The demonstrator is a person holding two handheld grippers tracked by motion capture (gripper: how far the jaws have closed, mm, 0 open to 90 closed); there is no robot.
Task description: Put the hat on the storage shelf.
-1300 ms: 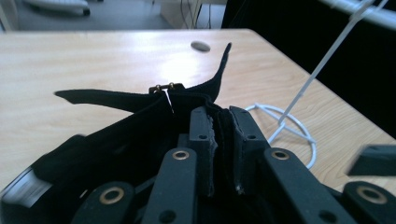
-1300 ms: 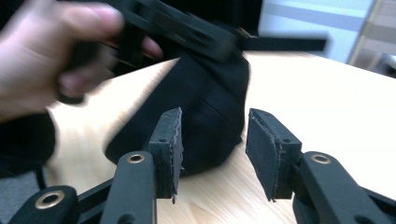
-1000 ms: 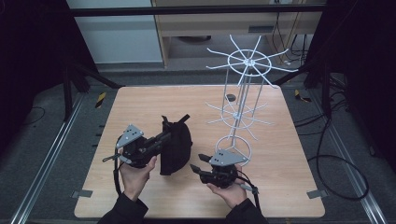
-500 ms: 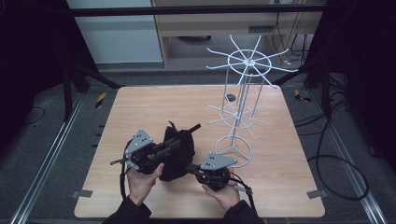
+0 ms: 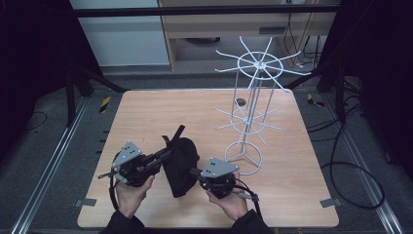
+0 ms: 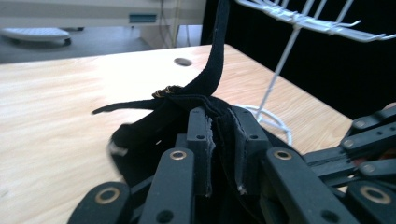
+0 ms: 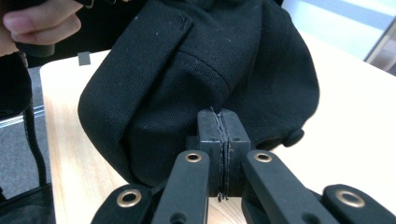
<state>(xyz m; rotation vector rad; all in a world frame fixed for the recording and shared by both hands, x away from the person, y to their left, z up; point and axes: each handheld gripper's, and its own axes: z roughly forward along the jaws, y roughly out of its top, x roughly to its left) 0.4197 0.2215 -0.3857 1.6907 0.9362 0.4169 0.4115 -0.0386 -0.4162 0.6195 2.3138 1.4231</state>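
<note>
Two grippers meet on one black cap (image 5: 180, 163), which sits in the lower middle of the high view on the wooden table (image 5: 146, 117), between our hands. We hold the left gripper (image 5: 163, 155) at the lower left of that frame, its jaws pinched tight on the cap's rear edge; in the left gripper view the dark fabric is squeezed between the two pads, and the cap's strap (image 6: 212, 60) rises from the clamp toward the top of the frame. We hold the right gripper (image 5: 195, 171) just right of the cap in the high view. Its jaws have just been closing, and in the right gripper view they are pressed together on a thin fold of the cap's cloth, with the crown bulging above them in the upper middle of the frame. The white wire rack (image 5: 251, 112) stands in the right half of the high view, its ring base near our right hand but apart from the cap.
</note>
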